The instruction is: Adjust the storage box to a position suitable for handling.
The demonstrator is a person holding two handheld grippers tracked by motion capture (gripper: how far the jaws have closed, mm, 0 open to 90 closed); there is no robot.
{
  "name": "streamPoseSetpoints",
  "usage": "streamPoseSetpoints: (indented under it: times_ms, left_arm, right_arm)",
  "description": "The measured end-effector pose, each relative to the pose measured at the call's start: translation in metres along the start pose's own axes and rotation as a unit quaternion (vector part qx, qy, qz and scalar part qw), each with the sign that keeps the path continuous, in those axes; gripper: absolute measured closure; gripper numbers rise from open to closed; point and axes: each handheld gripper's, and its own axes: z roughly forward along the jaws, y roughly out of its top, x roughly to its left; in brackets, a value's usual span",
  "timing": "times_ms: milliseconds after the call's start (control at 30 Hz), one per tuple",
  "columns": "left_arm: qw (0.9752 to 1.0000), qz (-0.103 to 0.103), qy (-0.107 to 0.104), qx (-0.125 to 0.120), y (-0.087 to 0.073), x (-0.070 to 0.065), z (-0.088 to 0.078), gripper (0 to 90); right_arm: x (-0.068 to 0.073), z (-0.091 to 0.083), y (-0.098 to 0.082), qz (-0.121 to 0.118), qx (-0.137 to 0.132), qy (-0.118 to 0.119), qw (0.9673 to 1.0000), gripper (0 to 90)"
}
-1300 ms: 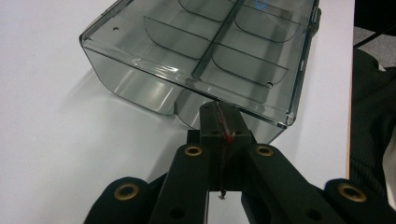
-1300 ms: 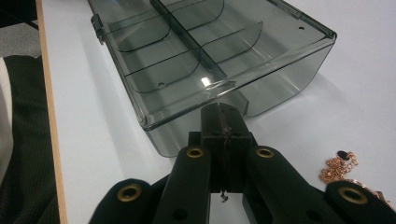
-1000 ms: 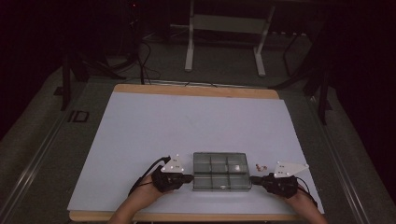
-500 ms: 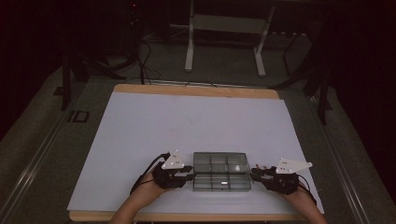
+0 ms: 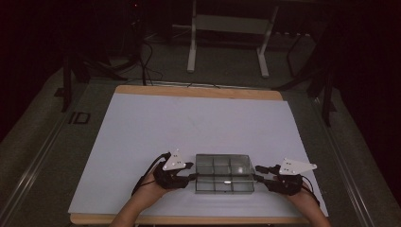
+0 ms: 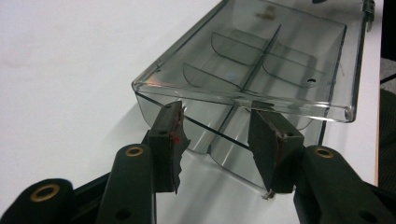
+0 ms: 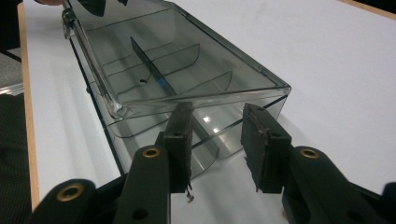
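Observation:
A smoky clear plastic box (image 5: 224, 173) with inner dividers lies near the table's front edge, its lid down and its compartments looking empty. My left gripper (image 5: 191, 177) is at the box's left end and stands open. In the left gripper view the box (image 6: 261, 60) stretches away from the gripper (image 6: 217, 126), whose jaw tips reach its end wall just under the lid's lip. My right gripper (image 5: 257, 178) is open at the right end. In the right gripper view this gripper (image 7: 217, 126) has its jaws set the same way against the box (image 7: 177, 60).
The white table top (image 5: 189, 123) spreads wide behind the box. Its wooden front edge (image 5: 189, 220) runs just behind the person's hands. Beyond the table, on the dark floor, stand a metal stand (image 5: 227, 38) and cables (image 5: 146, 61).
Both grippers have edged inward toward the box ends, the left more than the right. The box has not moved.

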Motion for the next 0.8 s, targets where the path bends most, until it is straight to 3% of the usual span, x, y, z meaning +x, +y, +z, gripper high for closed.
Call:
streamPoseSetpoints:
  times_ms: [533,800]
  left_arm:
    - [0.9992,0.003,0.024,-0.033,0.013,0.006,-0.008,55.9]
    - [0.9989,-0.005,0.016,-0.043,0.014,0.010,-0.009,55.9]
  right_arm:
    - [-0.004,0.000,0.015,-0.009,-0.024,-0.024,0.9994,57.2]
    - [-0.006,0.002,0.019,-0.010,-0.032,-0.032,0.9989,57.3]
